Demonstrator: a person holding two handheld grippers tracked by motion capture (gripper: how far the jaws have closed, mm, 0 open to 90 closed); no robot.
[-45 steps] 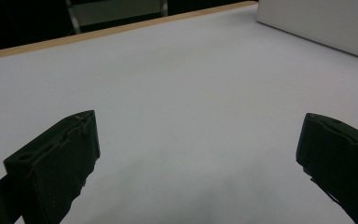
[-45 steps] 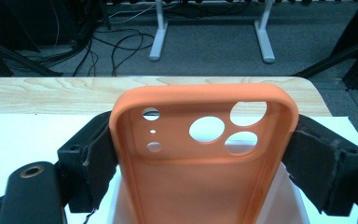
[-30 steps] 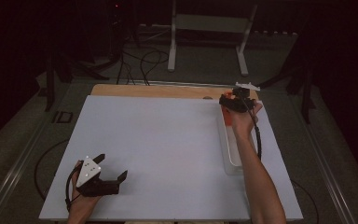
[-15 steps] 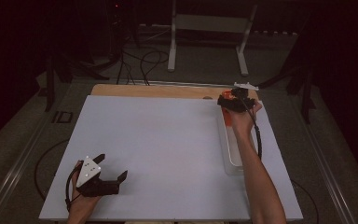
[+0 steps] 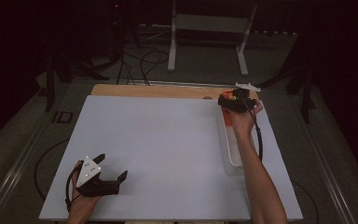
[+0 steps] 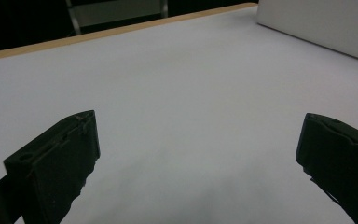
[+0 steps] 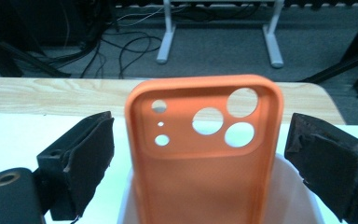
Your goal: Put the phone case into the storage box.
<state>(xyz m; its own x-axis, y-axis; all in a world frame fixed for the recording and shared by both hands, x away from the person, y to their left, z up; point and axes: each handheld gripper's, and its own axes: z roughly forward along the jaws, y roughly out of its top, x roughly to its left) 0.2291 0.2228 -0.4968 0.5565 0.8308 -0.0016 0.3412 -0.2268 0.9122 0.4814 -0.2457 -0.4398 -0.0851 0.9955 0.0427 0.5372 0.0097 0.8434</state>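
Standing up on end at the far end of a long white tray (image 5: 230, 154), an orange phone case (image 7: 205, 154) shows its hollow inside to the right gripper view, camera cut-outs near its top edge. From the high view only a sliver of orange (image 5: 228, 122) peeks out beside the hand there. The right tongs (image 7: 200, 163) sit spread to either side of the case, one jaw well off each long edge, neither touching it (there is clear daylight on both sides). From above, the right tongs (image 5: 230, 100) hover over the tray's far end, with the forearm running along the tray and the cable trailing back along the wrist.

The tray lies along the right side of the white tabletop (image 5: 168, 149), its length pointing away from the person. Beyond the white sheet a strip of bare wood (image 5: 158, 91) marks the far edge, and behind that the floor carries loose cables (image 5: 144, 63) and a white stand (image 5: 209, 28).

Near the front left corner, well apart from the tray, the left tongs (image 5: 110, 167) rest low over the tabletop with jaws wide apart and nothing between them; the left gripper view (image 6: 196, 154) shows bare white surface between the jaws and the tray's side wall (image 6: 317, 23) far off.
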